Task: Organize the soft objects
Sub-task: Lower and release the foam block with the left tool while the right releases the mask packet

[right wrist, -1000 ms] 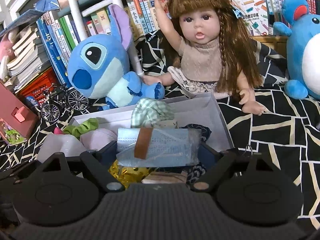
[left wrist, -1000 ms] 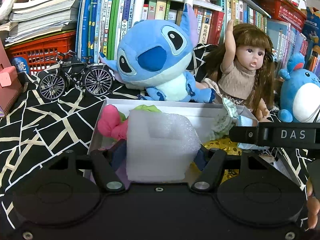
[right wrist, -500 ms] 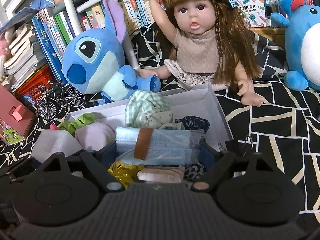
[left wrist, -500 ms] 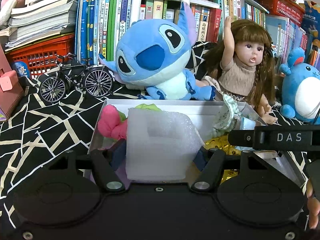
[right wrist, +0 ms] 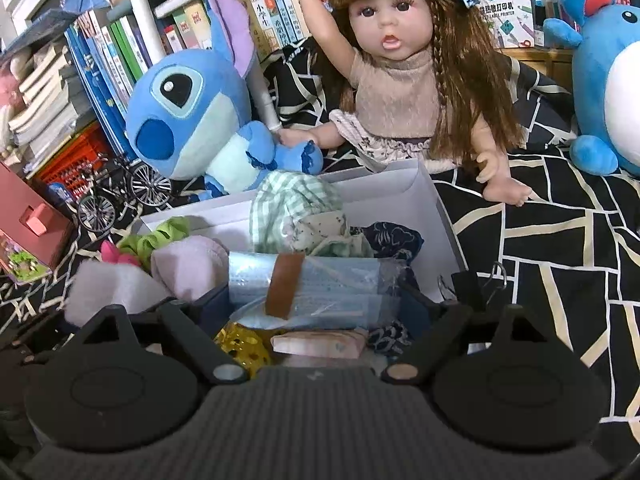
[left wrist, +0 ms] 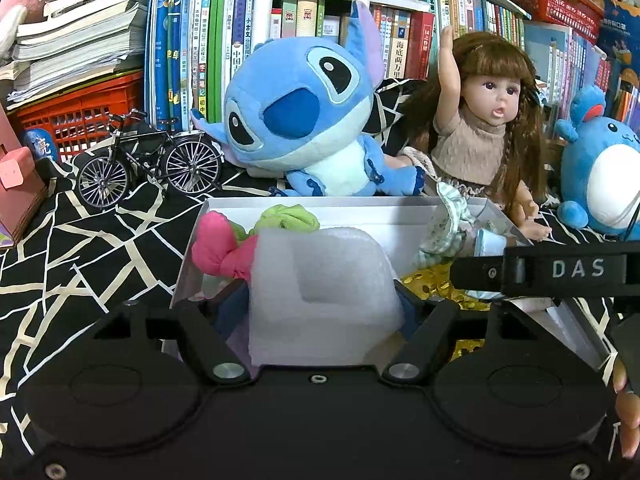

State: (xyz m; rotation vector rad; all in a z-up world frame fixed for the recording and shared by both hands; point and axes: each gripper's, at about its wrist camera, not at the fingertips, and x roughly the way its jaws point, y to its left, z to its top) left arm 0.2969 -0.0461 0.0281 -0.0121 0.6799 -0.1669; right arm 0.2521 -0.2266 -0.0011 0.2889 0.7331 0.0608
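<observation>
My left gripper (left wrist: 324, 304) is shut on a white foam sheet (left wrist: 320, 288) and holds it over the left part of a white box (left wrist: 320, 206). My right gripper (right wrist: 316, 300) is shut on a packet of blue face masks (right wrist: 320, 292) with a brown band, over the right part of the same box (right wrist: 384, 196). In the box lie a pink cloth (left wrist: 216, 248), a green scrunchie (left wrist: 288, 218), a green checked cloth (right wrist: 296, 208), a gold sequin piece (right wrist: 240, 344) and a dark patterned cloth (right wrist: 392, 236). The right gripper's body (left wrist: 560, 270) shows in the left wrist view.
Behind the box sit a blue Stitch plush (left wrist: 304, 120), a long-haired doll (left wrist: 488, 128) and a blue round plush (left wrist: 600, 168). A model bicycle (left wrist: 148, 160) and a pink house (left wrist: 16, 184) stand at left. Bookshelves line the back. Black patterned cloth (left wrist: 80, 248) covers the table.
Both grippers have shifted slightly forward over the box while keeping hold of the foam sheet and the mask packet. Nothing was let go.
</observation>
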